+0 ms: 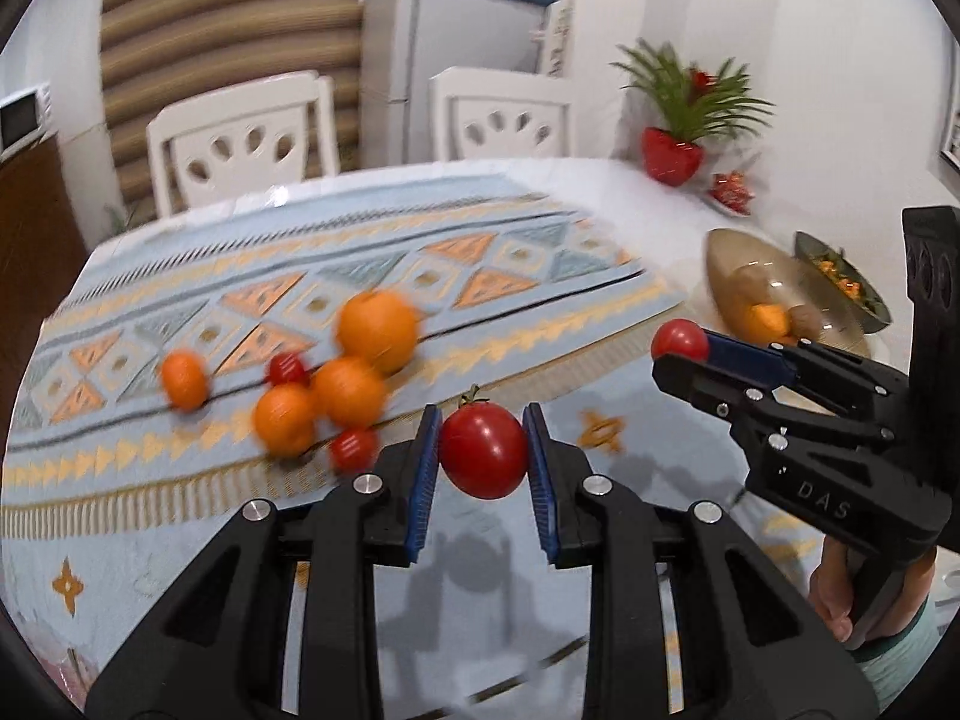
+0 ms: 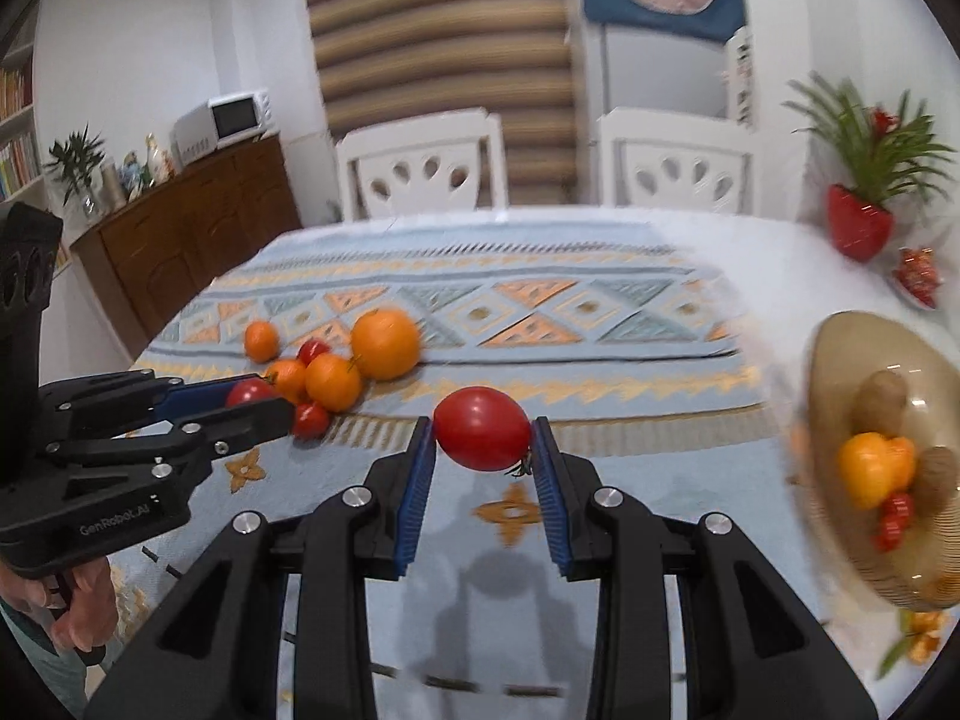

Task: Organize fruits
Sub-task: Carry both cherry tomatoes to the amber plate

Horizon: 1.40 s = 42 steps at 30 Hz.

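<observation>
Blurred tablecloth [image 1: 180, 276], each hand-held gripper [image 1: 483, 450] pinching tomato [image 1: 483, 453]

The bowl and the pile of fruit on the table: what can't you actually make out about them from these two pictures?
- Bowl, right wrist view: its far side is cut off by the picture edge, and blur leaves the brown items inside unclear.
- Bowl, left wrist view: the right gripper and its tomato cover part of it.
- Fruit pile, left wrist view: motion blur smears the edges.
- Fruit pile, right wrist view: the left gripper hides its near side, so the count is unsure.
</observation>
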Motion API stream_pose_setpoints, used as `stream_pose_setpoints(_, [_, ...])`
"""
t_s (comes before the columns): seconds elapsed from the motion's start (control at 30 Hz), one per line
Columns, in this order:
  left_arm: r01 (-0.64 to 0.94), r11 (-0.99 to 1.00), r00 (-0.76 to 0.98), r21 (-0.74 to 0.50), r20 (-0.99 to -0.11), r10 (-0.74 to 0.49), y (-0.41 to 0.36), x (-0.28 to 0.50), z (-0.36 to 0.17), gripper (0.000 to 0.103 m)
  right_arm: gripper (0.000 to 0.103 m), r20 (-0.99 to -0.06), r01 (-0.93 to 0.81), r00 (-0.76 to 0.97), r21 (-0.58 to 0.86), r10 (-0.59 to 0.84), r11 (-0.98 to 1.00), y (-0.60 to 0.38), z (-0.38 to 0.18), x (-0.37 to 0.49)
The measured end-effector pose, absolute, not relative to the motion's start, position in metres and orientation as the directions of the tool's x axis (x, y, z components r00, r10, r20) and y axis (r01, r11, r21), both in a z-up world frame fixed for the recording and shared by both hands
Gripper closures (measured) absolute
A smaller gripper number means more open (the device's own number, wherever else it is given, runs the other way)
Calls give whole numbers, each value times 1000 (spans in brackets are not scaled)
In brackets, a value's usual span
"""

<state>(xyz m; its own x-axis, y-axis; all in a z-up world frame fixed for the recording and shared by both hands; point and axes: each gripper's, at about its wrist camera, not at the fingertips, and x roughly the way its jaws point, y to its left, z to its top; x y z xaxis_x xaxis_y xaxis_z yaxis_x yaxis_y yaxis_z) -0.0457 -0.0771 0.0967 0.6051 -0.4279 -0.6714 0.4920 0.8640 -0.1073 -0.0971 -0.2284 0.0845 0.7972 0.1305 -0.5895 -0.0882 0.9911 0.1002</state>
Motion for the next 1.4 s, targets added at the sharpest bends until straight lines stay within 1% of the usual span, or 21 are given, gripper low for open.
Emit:
stream_pose_setpoints(0.13, [542,834,595,-106,-653,-469,-117,-52,114,76,71,-554,-32,828,100,82,995,-260,102,-116])
stream_pose_setpoints(0.27, [600,789,563,-134,-631,-535,-160,-55,129,76,71,-528,43,849,99,16,994,-295,118,-136])
stream_pose_setpoints(0.6, [724,675,476,-142,-606,-637,-257,-73,148,76,71,-497,258,856,177,-140,950,-404,142,-180])
stream_pose_setpoints(0.77, [767,624,428,-152,-602,-674,-298,-79,147,76,71,-537,377,816,217,-212,901,-454,137,-196])
stream_pose_setpoints(0.97, [800,570,354,-187,-620,-700,-332,-84,132,76,71,-602,449,774,300,-198,842,-501,113,-206])
stream_pose_setpoints(1.2, [813,540,284,-217,-662,-694,-358,-81,102,76,71,-646,467,743,313,-175,827,-510,95,-198])
stream_pose_setpoints(1.4, [820,526,246,-227,-689,-681,-369,-82,84,76,71,-687,506,698,277,-200,817,-511,83,-194])
